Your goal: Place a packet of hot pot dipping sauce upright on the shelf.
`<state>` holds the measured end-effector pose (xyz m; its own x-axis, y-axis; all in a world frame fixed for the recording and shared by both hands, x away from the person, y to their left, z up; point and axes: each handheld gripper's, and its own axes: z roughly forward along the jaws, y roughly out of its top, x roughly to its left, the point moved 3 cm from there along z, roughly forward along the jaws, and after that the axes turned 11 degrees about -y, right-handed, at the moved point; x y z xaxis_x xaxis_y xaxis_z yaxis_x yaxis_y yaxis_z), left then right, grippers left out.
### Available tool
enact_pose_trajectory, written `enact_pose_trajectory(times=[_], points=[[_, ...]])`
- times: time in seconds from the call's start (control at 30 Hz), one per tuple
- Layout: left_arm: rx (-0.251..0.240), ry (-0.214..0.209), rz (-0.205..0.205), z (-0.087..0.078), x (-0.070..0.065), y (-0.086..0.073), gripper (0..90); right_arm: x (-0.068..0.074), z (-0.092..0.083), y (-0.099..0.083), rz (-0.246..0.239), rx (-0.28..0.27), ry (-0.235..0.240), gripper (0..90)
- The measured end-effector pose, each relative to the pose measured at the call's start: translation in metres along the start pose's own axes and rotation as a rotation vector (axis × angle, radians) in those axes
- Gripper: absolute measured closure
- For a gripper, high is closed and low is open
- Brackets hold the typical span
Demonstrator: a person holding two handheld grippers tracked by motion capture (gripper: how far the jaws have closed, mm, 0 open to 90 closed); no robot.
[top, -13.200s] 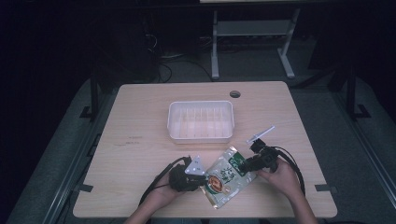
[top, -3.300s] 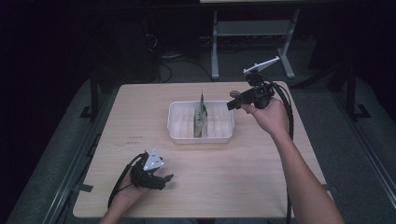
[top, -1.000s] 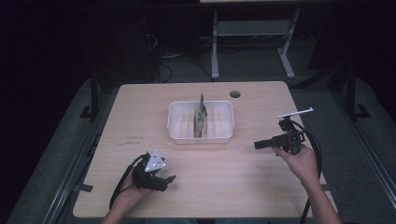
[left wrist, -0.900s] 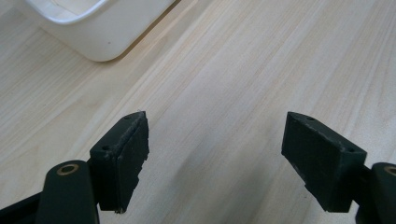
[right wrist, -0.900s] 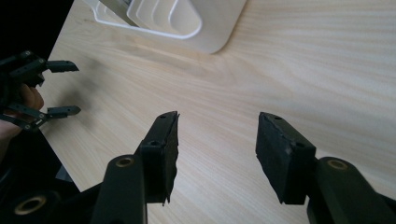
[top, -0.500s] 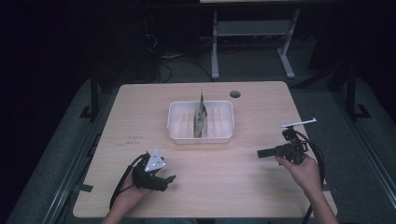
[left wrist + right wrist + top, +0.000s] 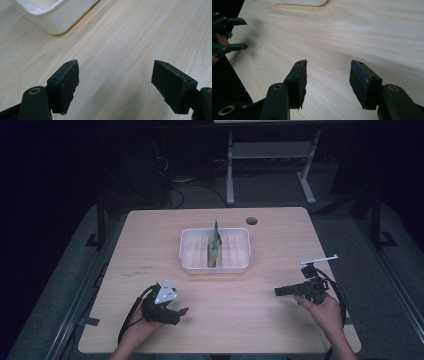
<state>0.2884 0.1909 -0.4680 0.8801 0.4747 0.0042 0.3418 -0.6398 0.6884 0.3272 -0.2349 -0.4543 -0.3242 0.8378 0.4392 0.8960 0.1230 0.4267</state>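
Both tools, left [image 7: 181, 311] and right [image 7: 278, 291], gape empty (bare table [image 7: 240, 310] between), near its front edge.

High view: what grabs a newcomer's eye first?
The white tray at mid-table, with a printed packet standing on edge in its slots. Then the two open grippers at the near edge, both holding nothing: the left gripper near the left corner, the right gripper at the right, pointing left across the bare wood.
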Motion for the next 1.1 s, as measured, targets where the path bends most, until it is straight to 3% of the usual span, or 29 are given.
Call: enact_pose_trajectory(times=[0.73,0.83,1.1], points=[[0.009,-0.027,0.007,0.005,-0.005,0.002,21.7,0.008,-0.001,-0.043,-0.039,-0.067,0.021,41.9],[0.009,-0.035,0.005,0.005,-0.006,0.002,21.7,0.012,-0.004,-0.048,-0.043,-0.08,0.054,40.4],[0.009,-0.045,0.006,0.005,-0.005,0.001,21.7,0.012,-0.004,-0.052,-0.04,-0.091,0.08,38.1]])
